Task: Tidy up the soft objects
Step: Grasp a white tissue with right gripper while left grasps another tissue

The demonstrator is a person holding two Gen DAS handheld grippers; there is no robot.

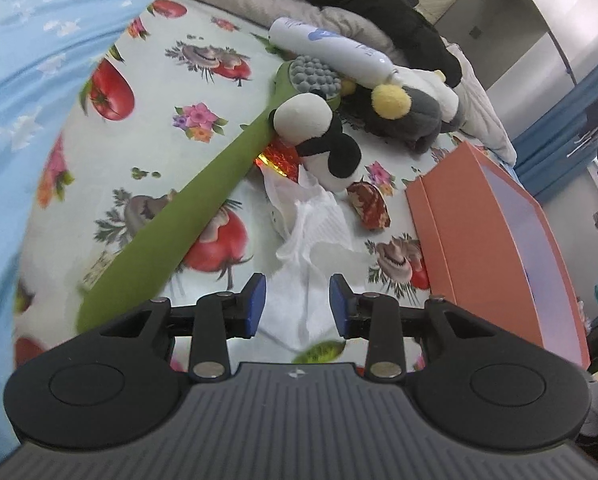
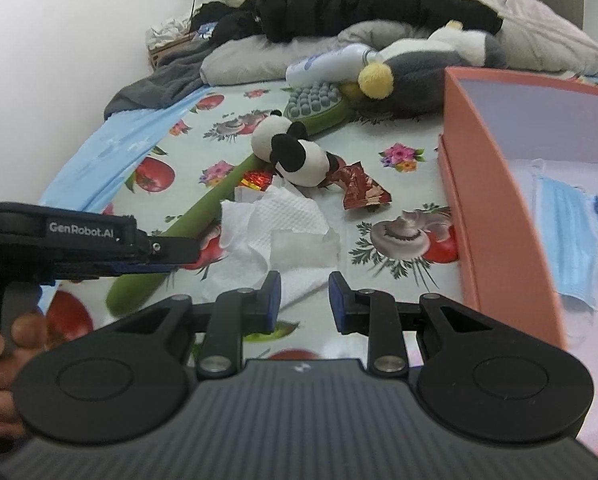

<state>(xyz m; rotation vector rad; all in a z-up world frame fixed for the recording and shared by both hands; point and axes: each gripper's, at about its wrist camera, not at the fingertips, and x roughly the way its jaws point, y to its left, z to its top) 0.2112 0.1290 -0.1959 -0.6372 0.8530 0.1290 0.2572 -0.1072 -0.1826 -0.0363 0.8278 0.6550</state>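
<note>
Barely started imo: orange box point(image 2: 487, 184) holds just a blue face mask point(image 2: 571, 232), while panda plush point(image 2: 295, 152), penguin plush point(image 2: 419, 68) and crumpled tissue point(image 2: 271, 224) lie left of it. Left gripper point(image 1: 297, 304) and right gripper point(image 2: 305, 298) both parted, gripping nothing

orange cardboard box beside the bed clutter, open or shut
Open: the orange cardboard box has no lid on, and a blue face mask lies visible inside.
</note>
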